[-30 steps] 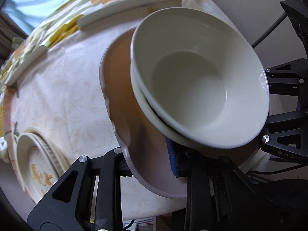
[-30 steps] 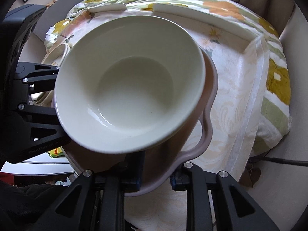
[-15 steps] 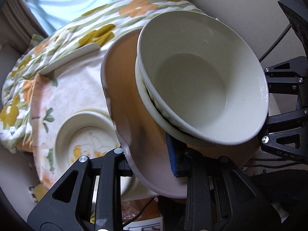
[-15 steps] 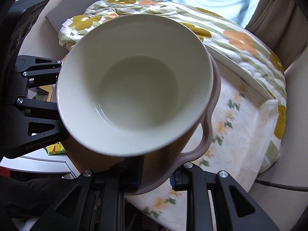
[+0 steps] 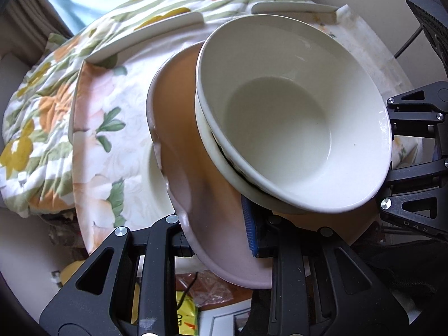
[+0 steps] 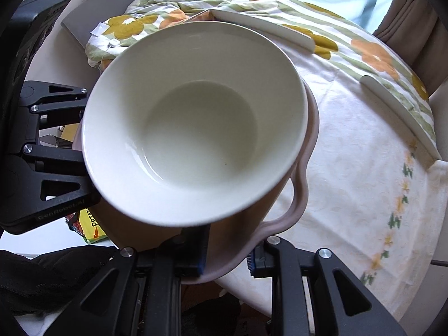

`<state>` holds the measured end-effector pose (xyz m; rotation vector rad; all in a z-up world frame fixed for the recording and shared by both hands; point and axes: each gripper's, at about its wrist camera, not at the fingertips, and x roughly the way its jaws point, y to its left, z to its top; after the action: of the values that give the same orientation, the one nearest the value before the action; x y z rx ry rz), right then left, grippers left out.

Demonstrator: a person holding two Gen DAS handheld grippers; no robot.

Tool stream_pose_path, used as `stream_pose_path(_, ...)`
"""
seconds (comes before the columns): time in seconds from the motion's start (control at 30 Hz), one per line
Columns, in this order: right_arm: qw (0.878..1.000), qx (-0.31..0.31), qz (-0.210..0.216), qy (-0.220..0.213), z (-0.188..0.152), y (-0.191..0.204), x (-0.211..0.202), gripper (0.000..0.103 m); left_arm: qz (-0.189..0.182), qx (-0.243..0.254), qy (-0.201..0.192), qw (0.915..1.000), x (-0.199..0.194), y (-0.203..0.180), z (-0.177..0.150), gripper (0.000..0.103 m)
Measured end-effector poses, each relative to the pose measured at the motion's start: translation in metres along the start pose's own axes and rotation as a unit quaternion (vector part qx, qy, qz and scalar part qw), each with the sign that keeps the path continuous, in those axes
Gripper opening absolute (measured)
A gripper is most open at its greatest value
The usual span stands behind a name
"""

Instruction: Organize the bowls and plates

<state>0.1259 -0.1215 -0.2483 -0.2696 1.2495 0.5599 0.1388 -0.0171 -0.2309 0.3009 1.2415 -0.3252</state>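
Note:
A pink wavy-rimmed plate (image 5: pixel 184 151) carries two stacked white bowls (image 5: pixel 288 128). My left gripper (image 5: pixel 215 238) is shut on the plate's near rim. My right gripper (image 6: pixel 226 252) is shut on the opposite rim of the same plate (image 6: pixel 296 204), with the top bowl (image 6: pixel 196 123) filling the view. The stack is held above the table's left part. Another white dish (image 5: pixel 156 168) on the table is mostly hidden behind the plate.
The table (image 6: pixel 364 145) has a white cloth with flower prints. A floral quilt (image 5: pixel 42 98) lies beyond it by the window. White rails (image 6: pixel 397 112) edge the table. A yellow snack packet (image 6: pixel 89 224) lies below at the left.
Both grippers have carried the plate with the bowls further over the table; the patterned dish that showed below the plate is now almost hidden behind it.

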Motion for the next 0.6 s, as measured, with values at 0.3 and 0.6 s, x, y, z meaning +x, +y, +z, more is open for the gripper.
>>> stream_pose_path(0.3, 1.000, 0.012, -0.018, 0.015, 0.011, 0.020, 0.026, 0.020, -0.018, 0.009, 0.012, 0.9997, 0.026, 0.029, -0.007, 0.023)
stream_pose_path(0.6, 0.999, 0.023, -0.036, 0.024, 0.018, 0.020, 0.037, 0.020, -0.032, 0.017, 0.024, 0.9991, 0.041, 0.034, -0.007, 0.023)
